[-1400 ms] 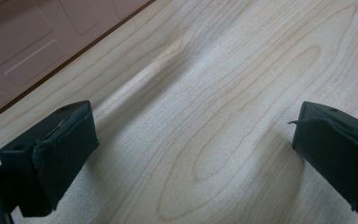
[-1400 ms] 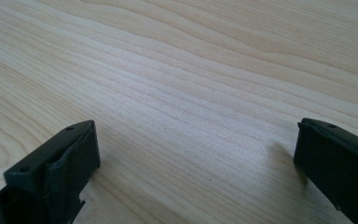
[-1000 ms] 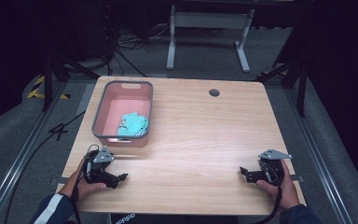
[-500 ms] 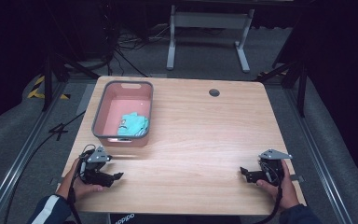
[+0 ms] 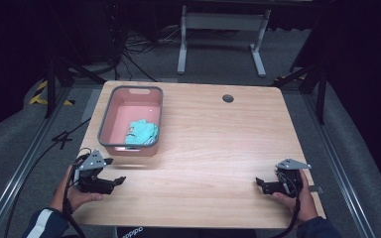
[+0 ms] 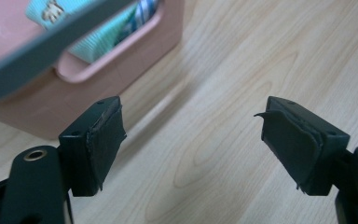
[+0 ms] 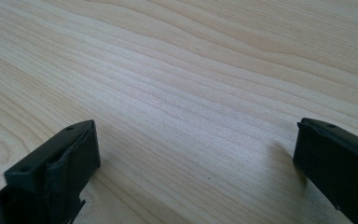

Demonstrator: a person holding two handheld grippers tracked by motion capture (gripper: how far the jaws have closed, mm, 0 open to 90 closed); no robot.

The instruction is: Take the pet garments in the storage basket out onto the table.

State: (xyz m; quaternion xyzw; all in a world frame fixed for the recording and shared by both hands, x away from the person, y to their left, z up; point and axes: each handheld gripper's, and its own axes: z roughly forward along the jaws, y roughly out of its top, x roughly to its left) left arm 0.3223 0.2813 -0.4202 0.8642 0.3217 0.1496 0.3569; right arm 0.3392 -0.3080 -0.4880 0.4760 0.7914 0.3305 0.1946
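On grained wood table [image 5: 213, 139], pink rectangular basin [image 5: 114, 124]

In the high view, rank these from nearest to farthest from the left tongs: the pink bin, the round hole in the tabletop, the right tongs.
From the left tongs:
1. Pink bin, just ahead, at the table's left.
2. Right tongs, across the near edge, at the right.
3. Round hole, near the far edge, right of centre.

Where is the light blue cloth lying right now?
In the high view the light blue cloth lies inside the pink plastic bin with a grey rim, at its near end, on the table's left side just beyond the left gripper.
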